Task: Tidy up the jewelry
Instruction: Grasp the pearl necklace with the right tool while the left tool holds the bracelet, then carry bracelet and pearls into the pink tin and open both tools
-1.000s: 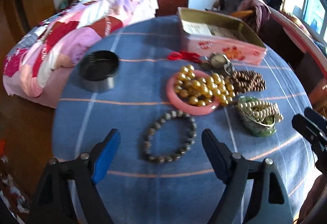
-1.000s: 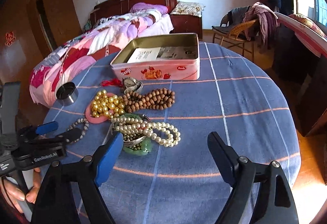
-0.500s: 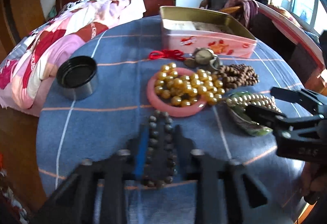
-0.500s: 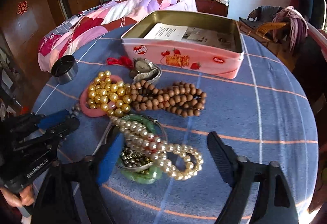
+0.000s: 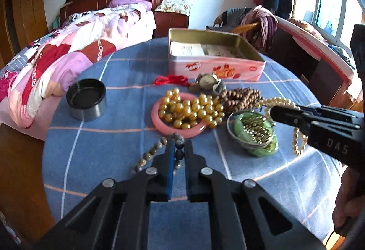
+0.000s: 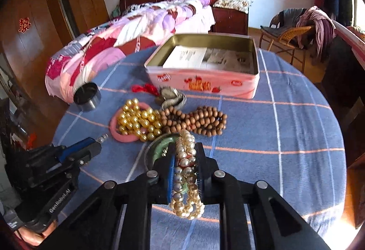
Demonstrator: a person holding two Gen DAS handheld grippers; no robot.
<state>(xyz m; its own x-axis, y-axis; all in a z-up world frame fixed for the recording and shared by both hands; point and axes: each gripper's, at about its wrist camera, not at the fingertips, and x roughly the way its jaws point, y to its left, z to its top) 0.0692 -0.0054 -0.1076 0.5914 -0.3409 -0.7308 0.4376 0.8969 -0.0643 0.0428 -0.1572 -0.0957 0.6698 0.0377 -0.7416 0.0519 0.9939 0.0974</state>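
Observation:
My left gripper (image 5: pixel 178 147) is shut on the grey stone bead bracelet (image 5: pixel 148 155), which lies on the blue tablecloth. My right gripper (image 6: pixel 185 150) is shut on the cream pearl necklace (image 6: pixel 186 172), whose strands hang between the fingers. Beneath it sit a green bangle (image 6: pixel 163 146) and a metal ring; the bangle also shows in the left wrist view (image 5: pixel 253 131). Gold beads (image 5: pixel 191 109) lie on a pink bangle (image 5: pixel 159 123). Brown wooden beads (image 6: pixel 196 119) lie beside them. The open pink tin (image 6: pixel 205 81) stands behind.
A black and metal round lid (image 5: pixel 86 100) sits at the table's left. A watch (image 5: pixel 208 82) and a red cord (image 5: pixel 171 80) lie in front of the tin. A bed stands beyond the round table's (image 6: pixel 296 126) far left edge, chairs to the right.
Both grippers have closed: the left onto the grey bead bracelet, the right onto the pearl necklace. Both moved forward and down toward the jewelry.

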